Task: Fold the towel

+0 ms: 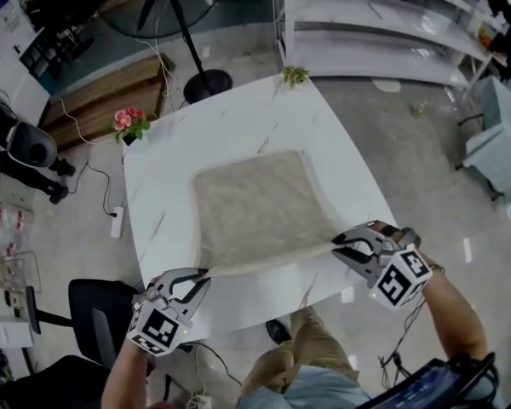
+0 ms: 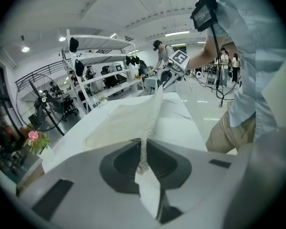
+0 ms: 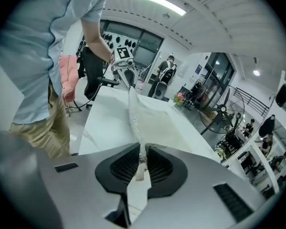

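Head view: square-marker cubes (image 1: 159, 326), left tool (image 1: 204, 274), right tool (image 1: 335, 244)

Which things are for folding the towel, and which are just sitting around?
For the job: towel, left gripper and right gripper pinching its near corners, table underneath.
Just lying about: pink flowers, green plant, fan, black chair.

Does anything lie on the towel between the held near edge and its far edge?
Nothing visible does. The left gripper and right gripper pinch the towel at its near corners; the flowers and small plant stand at the table corners, off the cloth.
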Demonstrator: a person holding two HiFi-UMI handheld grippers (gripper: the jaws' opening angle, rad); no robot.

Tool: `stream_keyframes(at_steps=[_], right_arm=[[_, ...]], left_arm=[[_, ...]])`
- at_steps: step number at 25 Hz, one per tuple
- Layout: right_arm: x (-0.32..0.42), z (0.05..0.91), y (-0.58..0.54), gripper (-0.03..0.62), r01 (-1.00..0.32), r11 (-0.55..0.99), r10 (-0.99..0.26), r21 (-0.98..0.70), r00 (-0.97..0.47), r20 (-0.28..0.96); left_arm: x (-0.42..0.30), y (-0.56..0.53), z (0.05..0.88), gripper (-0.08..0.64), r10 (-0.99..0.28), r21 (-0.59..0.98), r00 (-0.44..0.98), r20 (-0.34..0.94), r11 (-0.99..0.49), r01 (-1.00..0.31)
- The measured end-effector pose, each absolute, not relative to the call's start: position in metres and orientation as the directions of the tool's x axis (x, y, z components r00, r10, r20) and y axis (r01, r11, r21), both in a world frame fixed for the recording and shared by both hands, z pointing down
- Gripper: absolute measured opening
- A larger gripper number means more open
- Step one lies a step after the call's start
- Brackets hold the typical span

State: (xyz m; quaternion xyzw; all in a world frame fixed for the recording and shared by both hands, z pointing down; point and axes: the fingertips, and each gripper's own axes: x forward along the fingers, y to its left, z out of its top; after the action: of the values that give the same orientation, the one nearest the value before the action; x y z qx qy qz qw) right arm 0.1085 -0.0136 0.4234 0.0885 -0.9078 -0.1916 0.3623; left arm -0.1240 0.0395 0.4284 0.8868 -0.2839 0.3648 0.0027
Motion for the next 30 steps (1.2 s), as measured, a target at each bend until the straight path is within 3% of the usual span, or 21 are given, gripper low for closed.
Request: stream_keyframes(at_steps=[13,30], right_arm=[[0.087,0.365,-0.117,0.048,-0.112,0.922,-0.307,0.369,-0.793,0.527],[0.059,0.422,-0.244,0.050,-0.129,0.967,-0.236,0.220,-0.781,0.578]], left_arm=[[-0.145,-0.056,0.382,0.040,-0.577,-0.215,0.540,0.613,-0.779,-0.588],[-0.179,-0.188,0.430,0.040,-0.563,-0.135,0.500,0.658,-0.741,-0.658]])
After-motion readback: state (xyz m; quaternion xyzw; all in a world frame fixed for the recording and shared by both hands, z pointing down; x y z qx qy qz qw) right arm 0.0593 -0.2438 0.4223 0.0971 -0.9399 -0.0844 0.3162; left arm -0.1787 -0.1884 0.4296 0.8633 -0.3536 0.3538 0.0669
